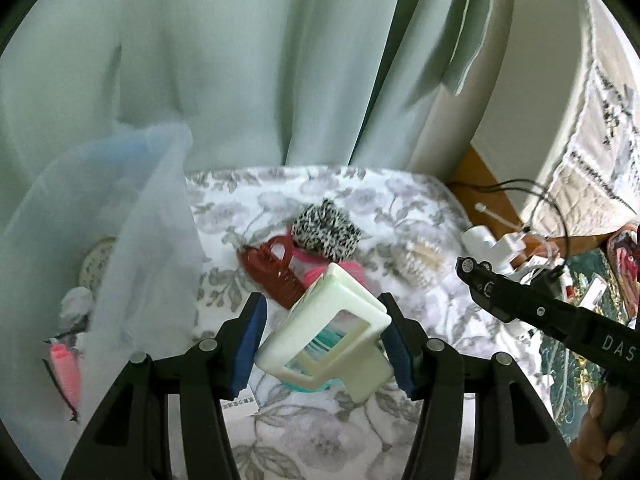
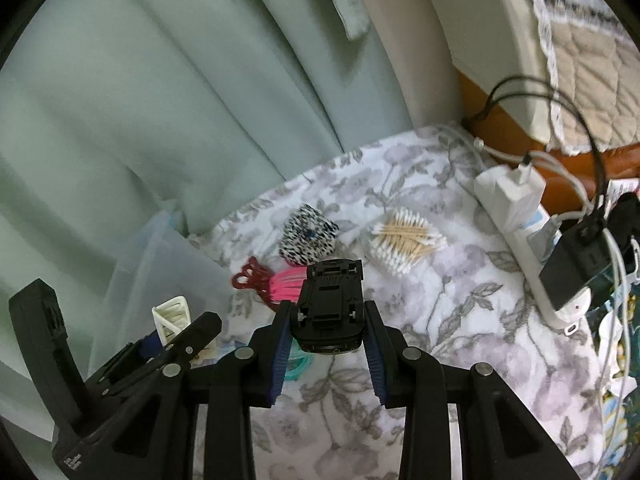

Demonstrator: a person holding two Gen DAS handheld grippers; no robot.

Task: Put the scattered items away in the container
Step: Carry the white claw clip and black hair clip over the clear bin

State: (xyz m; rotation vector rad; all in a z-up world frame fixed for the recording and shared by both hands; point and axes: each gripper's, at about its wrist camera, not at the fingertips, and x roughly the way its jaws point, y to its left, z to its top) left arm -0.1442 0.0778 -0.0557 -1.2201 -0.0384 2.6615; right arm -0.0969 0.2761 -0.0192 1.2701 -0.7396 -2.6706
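Above the floral-covered surface (image 2: 460, 320): left hand-held gripper (image 1: 326, 344) clamps a cream claw hair clip (image 1: 332, 332); right hand-held gripper (image 2: 328, 344) grips an upturned black toy car (image 2: 330, 304). Translucent container (image 1: 132, 216) stands at left; leopard scrunchie (image 2: 308, 240), cotton swabs (image 2: 408, 240) lie scattered.

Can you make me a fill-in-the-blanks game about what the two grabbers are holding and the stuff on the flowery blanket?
1. The left gripper holds a pale green hair ____.
2. The right gripper holds a black toy ____, underside up.
3. The cotton swabs lie on the ____ blanket.

Missing words: clip; car; flowery
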